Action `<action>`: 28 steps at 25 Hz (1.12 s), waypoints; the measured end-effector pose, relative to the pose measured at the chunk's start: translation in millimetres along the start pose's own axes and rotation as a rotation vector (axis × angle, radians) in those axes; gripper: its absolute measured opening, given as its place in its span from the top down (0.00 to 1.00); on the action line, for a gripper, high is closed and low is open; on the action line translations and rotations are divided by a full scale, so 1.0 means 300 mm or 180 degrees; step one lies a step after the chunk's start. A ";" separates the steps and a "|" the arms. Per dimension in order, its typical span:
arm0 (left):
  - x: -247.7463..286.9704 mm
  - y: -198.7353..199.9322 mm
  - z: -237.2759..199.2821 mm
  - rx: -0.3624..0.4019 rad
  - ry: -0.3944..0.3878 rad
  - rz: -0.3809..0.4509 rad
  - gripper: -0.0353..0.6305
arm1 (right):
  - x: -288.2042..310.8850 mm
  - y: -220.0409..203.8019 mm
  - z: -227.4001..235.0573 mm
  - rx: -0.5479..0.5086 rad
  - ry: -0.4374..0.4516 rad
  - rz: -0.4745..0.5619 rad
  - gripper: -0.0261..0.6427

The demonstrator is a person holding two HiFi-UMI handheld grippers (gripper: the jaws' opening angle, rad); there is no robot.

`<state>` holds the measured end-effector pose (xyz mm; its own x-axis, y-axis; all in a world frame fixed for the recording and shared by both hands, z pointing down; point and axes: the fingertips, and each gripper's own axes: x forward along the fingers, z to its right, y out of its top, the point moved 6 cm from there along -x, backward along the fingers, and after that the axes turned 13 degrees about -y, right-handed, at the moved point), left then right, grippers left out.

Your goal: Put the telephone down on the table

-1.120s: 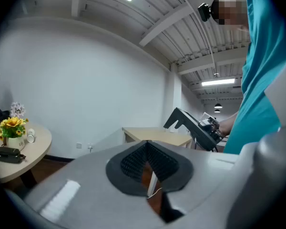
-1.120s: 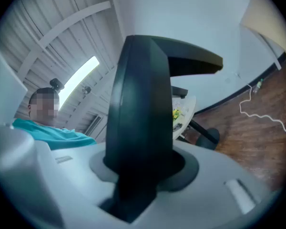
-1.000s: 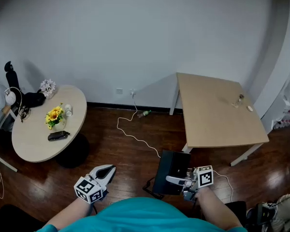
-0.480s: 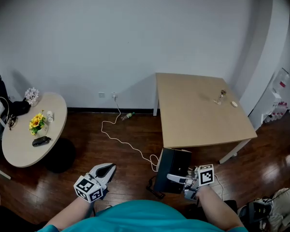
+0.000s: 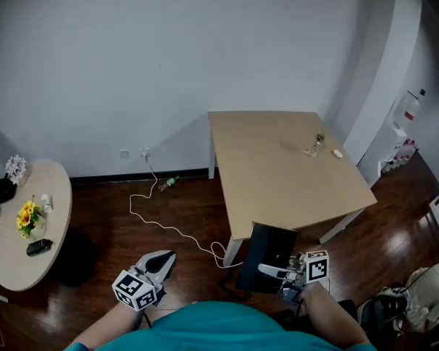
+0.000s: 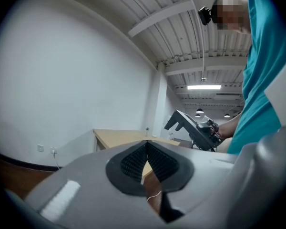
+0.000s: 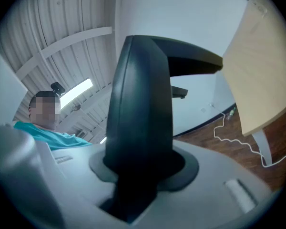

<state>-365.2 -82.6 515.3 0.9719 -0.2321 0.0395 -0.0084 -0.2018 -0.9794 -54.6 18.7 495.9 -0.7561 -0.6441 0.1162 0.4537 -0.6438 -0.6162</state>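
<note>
1. Telephone (image 5: pixel 267 263), black, is not on the table yet. It is held in the air at the near edge of the square wooden table (image 5: pixel 278 159), clamped in the right gripper (image 5: pixel 276 271).
2. The right gripper view shows what the head view cannot: both jaws press on the phone's dark body, which fills the middle of the frame. The table edge lies off to the right.
3. The left gripper (image 5: pixel 161 259) sits low on the left, well apart from the phone. Its own view shows the ribbed pads meeting at the tips with nothing between them.
4. The left gripper view alone shows the phone side-on and tilted, near the person's teal shirt (image 6: pixel 262 80).
5. The head view and the right gripper view both show the white cable (image 5: pixel 168 227) on the dark floor. The round table (image 5: pixel 7 258) with yellow flowers (image 5: pixel 25 216) appears clearly only in the head view.
</note>
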 end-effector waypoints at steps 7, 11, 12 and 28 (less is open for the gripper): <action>0.267 0.048 -0.170 0.0095 -0.0599 -0.0183 0.94 | -0.001 0.130 0.108 0.0084 -0.0234 0.0278 0.73; 0.406 0.080 -0.189 0.0110 -0.0645 -0.0178 0.94 | -0.060 0.194 0.171 0.0113 -0.0236 0.0288 0.73; 0.444 0.081 -0.187 0.0125 -0.0647 -0.0181 0.94 | -0.083 0.211 0.193 0.0116 -0.0236 0.0282 0.73; 1.038 0.071 -0.068 -0.0077 -0.0043 0.0074 0.94 | -0.488 0.643 0.622 0.0024 -0.0115 -0.0200 0.73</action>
<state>-67.6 -178.6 510.6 0.9745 -0.2242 0.0141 -0.0364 -0.2195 -0.9749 231.8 -88.3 505.5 -0.7658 -0.6166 0.1827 0.4095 -0.6865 -0.6008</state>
